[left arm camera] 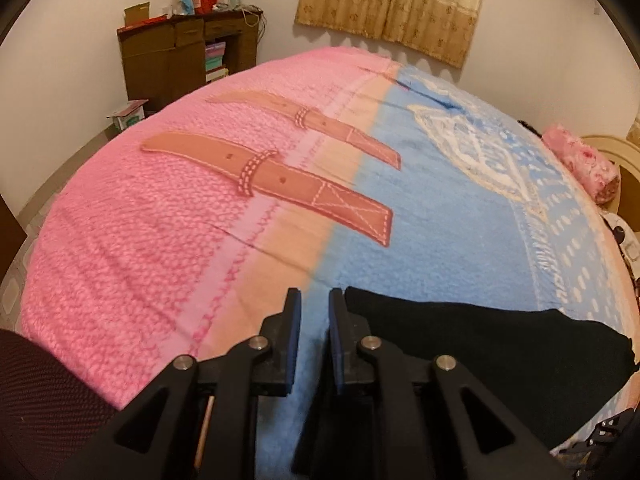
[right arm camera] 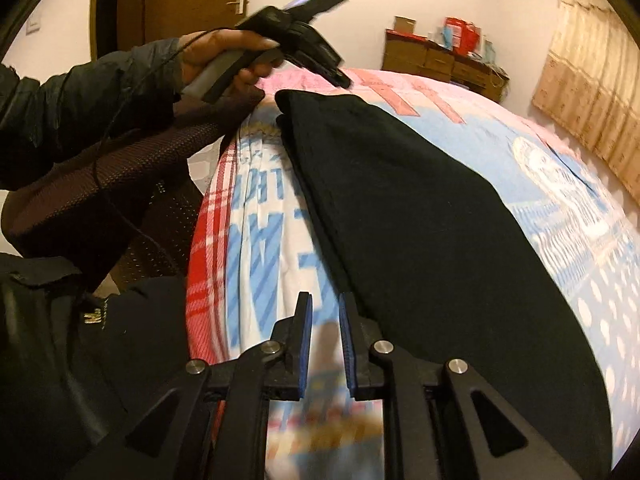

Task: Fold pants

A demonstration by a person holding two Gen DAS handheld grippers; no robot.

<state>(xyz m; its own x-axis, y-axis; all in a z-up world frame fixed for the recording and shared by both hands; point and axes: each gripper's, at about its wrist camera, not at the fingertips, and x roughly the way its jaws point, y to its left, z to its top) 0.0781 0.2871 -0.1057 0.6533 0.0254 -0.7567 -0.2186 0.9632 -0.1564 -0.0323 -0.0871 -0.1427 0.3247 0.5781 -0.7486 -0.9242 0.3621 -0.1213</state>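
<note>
We see black pants (left arm camera: 488,344) just right of the left gripper (left arm camera: 315,300), whose own jaws are black with blue pads. Ahead of those jaws the blanket (left arm camera: 168,248) is knobbly pink on the left, pale orange in the middle and blue on the right, printed with brown stitched straps and a white lace-like motif. Beyond it hang tan floral curtains (left arm camera: 400,8) and stands a dark brown cabinet (left arm camera: 168,56). Left of the right gripper (right arm camera: 325,304), a red-and-white plaid sheet (right arm camera: 208,264) with blue lettering shows, beside a dark mesh sleeve (right arm camera: 132,168).
</note>
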